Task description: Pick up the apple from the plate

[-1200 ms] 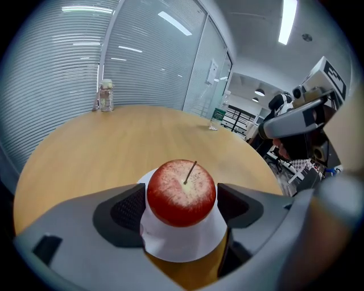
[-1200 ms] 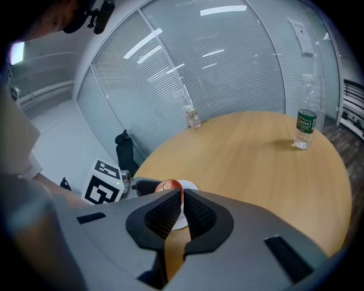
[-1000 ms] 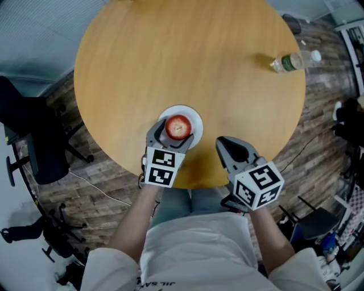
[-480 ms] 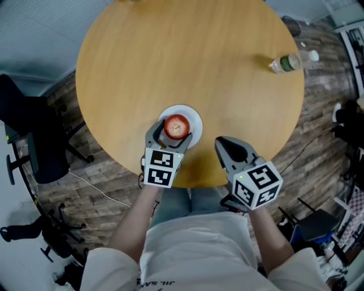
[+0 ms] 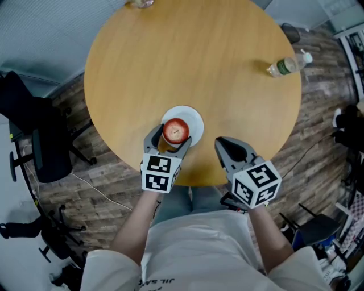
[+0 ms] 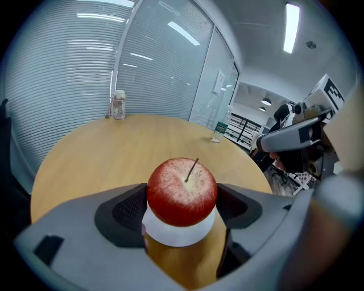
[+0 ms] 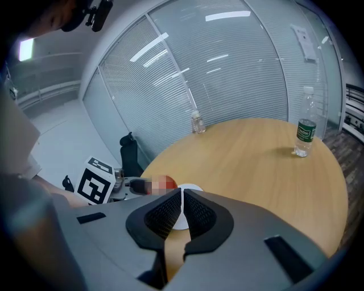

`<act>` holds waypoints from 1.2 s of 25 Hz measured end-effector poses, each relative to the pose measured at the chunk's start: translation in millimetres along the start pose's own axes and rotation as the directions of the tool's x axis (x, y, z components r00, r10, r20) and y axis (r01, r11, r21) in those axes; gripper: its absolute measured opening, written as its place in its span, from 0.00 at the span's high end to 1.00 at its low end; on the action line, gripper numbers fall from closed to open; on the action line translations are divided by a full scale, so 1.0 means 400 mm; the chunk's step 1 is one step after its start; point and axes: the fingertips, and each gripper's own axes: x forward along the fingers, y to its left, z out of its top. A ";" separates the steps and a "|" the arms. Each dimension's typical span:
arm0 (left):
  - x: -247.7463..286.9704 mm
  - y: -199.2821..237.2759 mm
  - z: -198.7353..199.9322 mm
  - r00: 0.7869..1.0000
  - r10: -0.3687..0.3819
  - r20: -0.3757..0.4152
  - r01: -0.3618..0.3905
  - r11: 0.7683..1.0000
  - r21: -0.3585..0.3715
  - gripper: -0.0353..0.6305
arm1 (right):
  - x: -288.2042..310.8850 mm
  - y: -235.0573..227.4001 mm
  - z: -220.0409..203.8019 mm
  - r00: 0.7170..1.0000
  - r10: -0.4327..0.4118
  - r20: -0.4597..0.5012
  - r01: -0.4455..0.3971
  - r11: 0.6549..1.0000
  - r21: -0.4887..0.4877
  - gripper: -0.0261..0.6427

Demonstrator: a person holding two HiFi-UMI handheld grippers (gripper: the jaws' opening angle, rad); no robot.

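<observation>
A red apple (image 5: 176, 131) (image 6: 182, 190) with its stem up is clamped between the jaws of my left gripper (image 5: 172, 135) (image 6: 182, 200), which is shut on its sides. It hangs just above a small white plate (image 5: 194, 118) (image 6: 179, 236) near the front edge of the round wooden table (image 5: 193, 57). My right gripper (image 5: 221, 142) (image 7: 181, 196) is shut and empty, its tips over the table's near edge to the right of the plate. In the right gripper view the apple (image 7: 168, 182) is partly blurred, beside the plate (image 7: 191, 188).
A clear plastic bottle (image 5: 287, 63) (image 7: 306, 132) with a green label stands at the table's far right. A small glass jar (image 5: 139, 3) (image 6: 118, 105) sits at the far edge. A black office chair (image 5: 34, 131) is on the floor to the left.
The left gripper, shut on the apple, has come slightly up and toward me, so more of the plate shows beyond it. The right gripper has stayed put.
</observation>
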 end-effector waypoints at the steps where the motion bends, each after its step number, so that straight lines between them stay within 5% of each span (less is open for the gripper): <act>1: -0.013 -0.001 0.006 1.000 0.003 0.008 -0.003 1.000 -0.002 0.38 | -0.004 0.005 0.001 1.000 0.001 0.004 -0.001 1.000 -0.004 0.91; 30: -0.313 -0.139 0.115 0.984 0.003 0.180 -0.005 1.000 0.007 0.38 | -0.144 0.068 0.111 0.989 0.017 0.150 0.003 0.991 -0.131 0.91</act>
